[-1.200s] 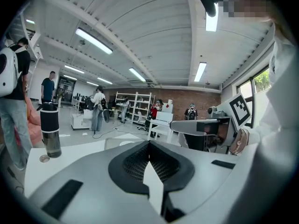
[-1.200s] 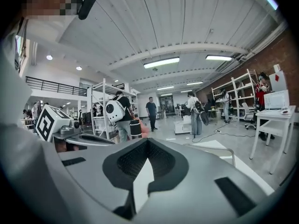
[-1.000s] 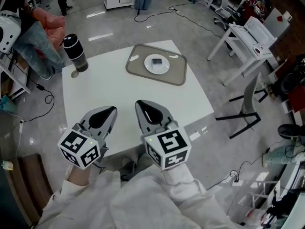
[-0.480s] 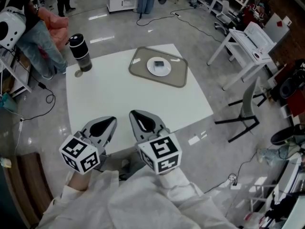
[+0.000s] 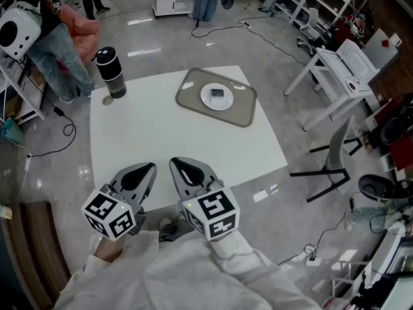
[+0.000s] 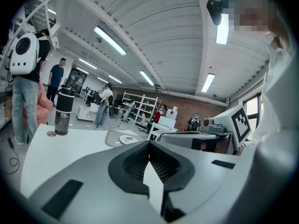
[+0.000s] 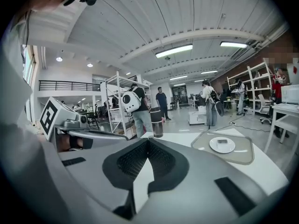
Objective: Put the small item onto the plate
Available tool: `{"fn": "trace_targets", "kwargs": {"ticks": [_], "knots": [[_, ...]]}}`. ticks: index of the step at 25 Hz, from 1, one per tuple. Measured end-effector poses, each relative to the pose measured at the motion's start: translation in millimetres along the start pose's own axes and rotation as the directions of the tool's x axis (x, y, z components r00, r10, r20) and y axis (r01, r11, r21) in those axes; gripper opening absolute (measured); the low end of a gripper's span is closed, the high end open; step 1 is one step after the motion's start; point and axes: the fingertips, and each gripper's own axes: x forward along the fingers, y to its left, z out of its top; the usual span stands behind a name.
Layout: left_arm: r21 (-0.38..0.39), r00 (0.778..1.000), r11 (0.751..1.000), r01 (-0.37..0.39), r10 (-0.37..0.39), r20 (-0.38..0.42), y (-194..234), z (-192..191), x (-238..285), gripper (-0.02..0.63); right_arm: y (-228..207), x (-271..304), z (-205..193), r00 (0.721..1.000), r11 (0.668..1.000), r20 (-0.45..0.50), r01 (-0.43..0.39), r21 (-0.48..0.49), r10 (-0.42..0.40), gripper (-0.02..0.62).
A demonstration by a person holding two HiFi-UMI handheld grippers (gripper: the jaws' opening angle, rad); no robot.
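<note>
a glossy grey floor (image 5: 161,37) is reflecting the lamps, with black cables (image 5: 258,30) trailing beyond the surface's (image 5: 161,134) far edge. a white desk (image 5: 337,70) and a grey chair (image 5: 330,166) are standing off its right edge. light strips (image 7: 175,50) are glowing on the white ribbed ceiling (image 6: 154,31), and white shelving (image 6: 140,107) is lining a brick wall (image 6: 187,107).

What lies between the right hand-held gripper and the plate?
Only bare white table, then the rim of the grey mat under the plate; the head view shows it.
</note>
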Motion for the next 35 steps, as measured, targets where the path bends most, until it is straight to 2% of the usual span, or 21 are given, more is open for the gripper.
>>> {"fn": "trace_targets", "kwargs": {"ticks": [5,14,24,35], "knots": [[0.046,0.999,0.999,-0.005,0.007,-0.037,-9,-7,12,0.009,-7,-7,-2,1.0,1.0,0.012,-0.015,0.009,0.015,0.015],[-0.006,0.999,1.0,0.013,-0.013,-0.047,-9,-8,17,0.009,-5,-9,-1,0.999,0.999,0.026,-0.044,-0.003,0.044,0.015],[-0.052,0.998,0.998,0.029,-0.032,-0.055,-5,-15,24,0.009,-7,-8,-14,0.999,0.999,-0.02,-0.043,0.008,0.043,0.014],[-0.057,0.997,0.998,0.034,-0.038,-0.074,-8,-21,25,0.009,-5,-7,-22,0.997,0.999,-0.053,-0.047,0.01,0.048,0.014]]}}
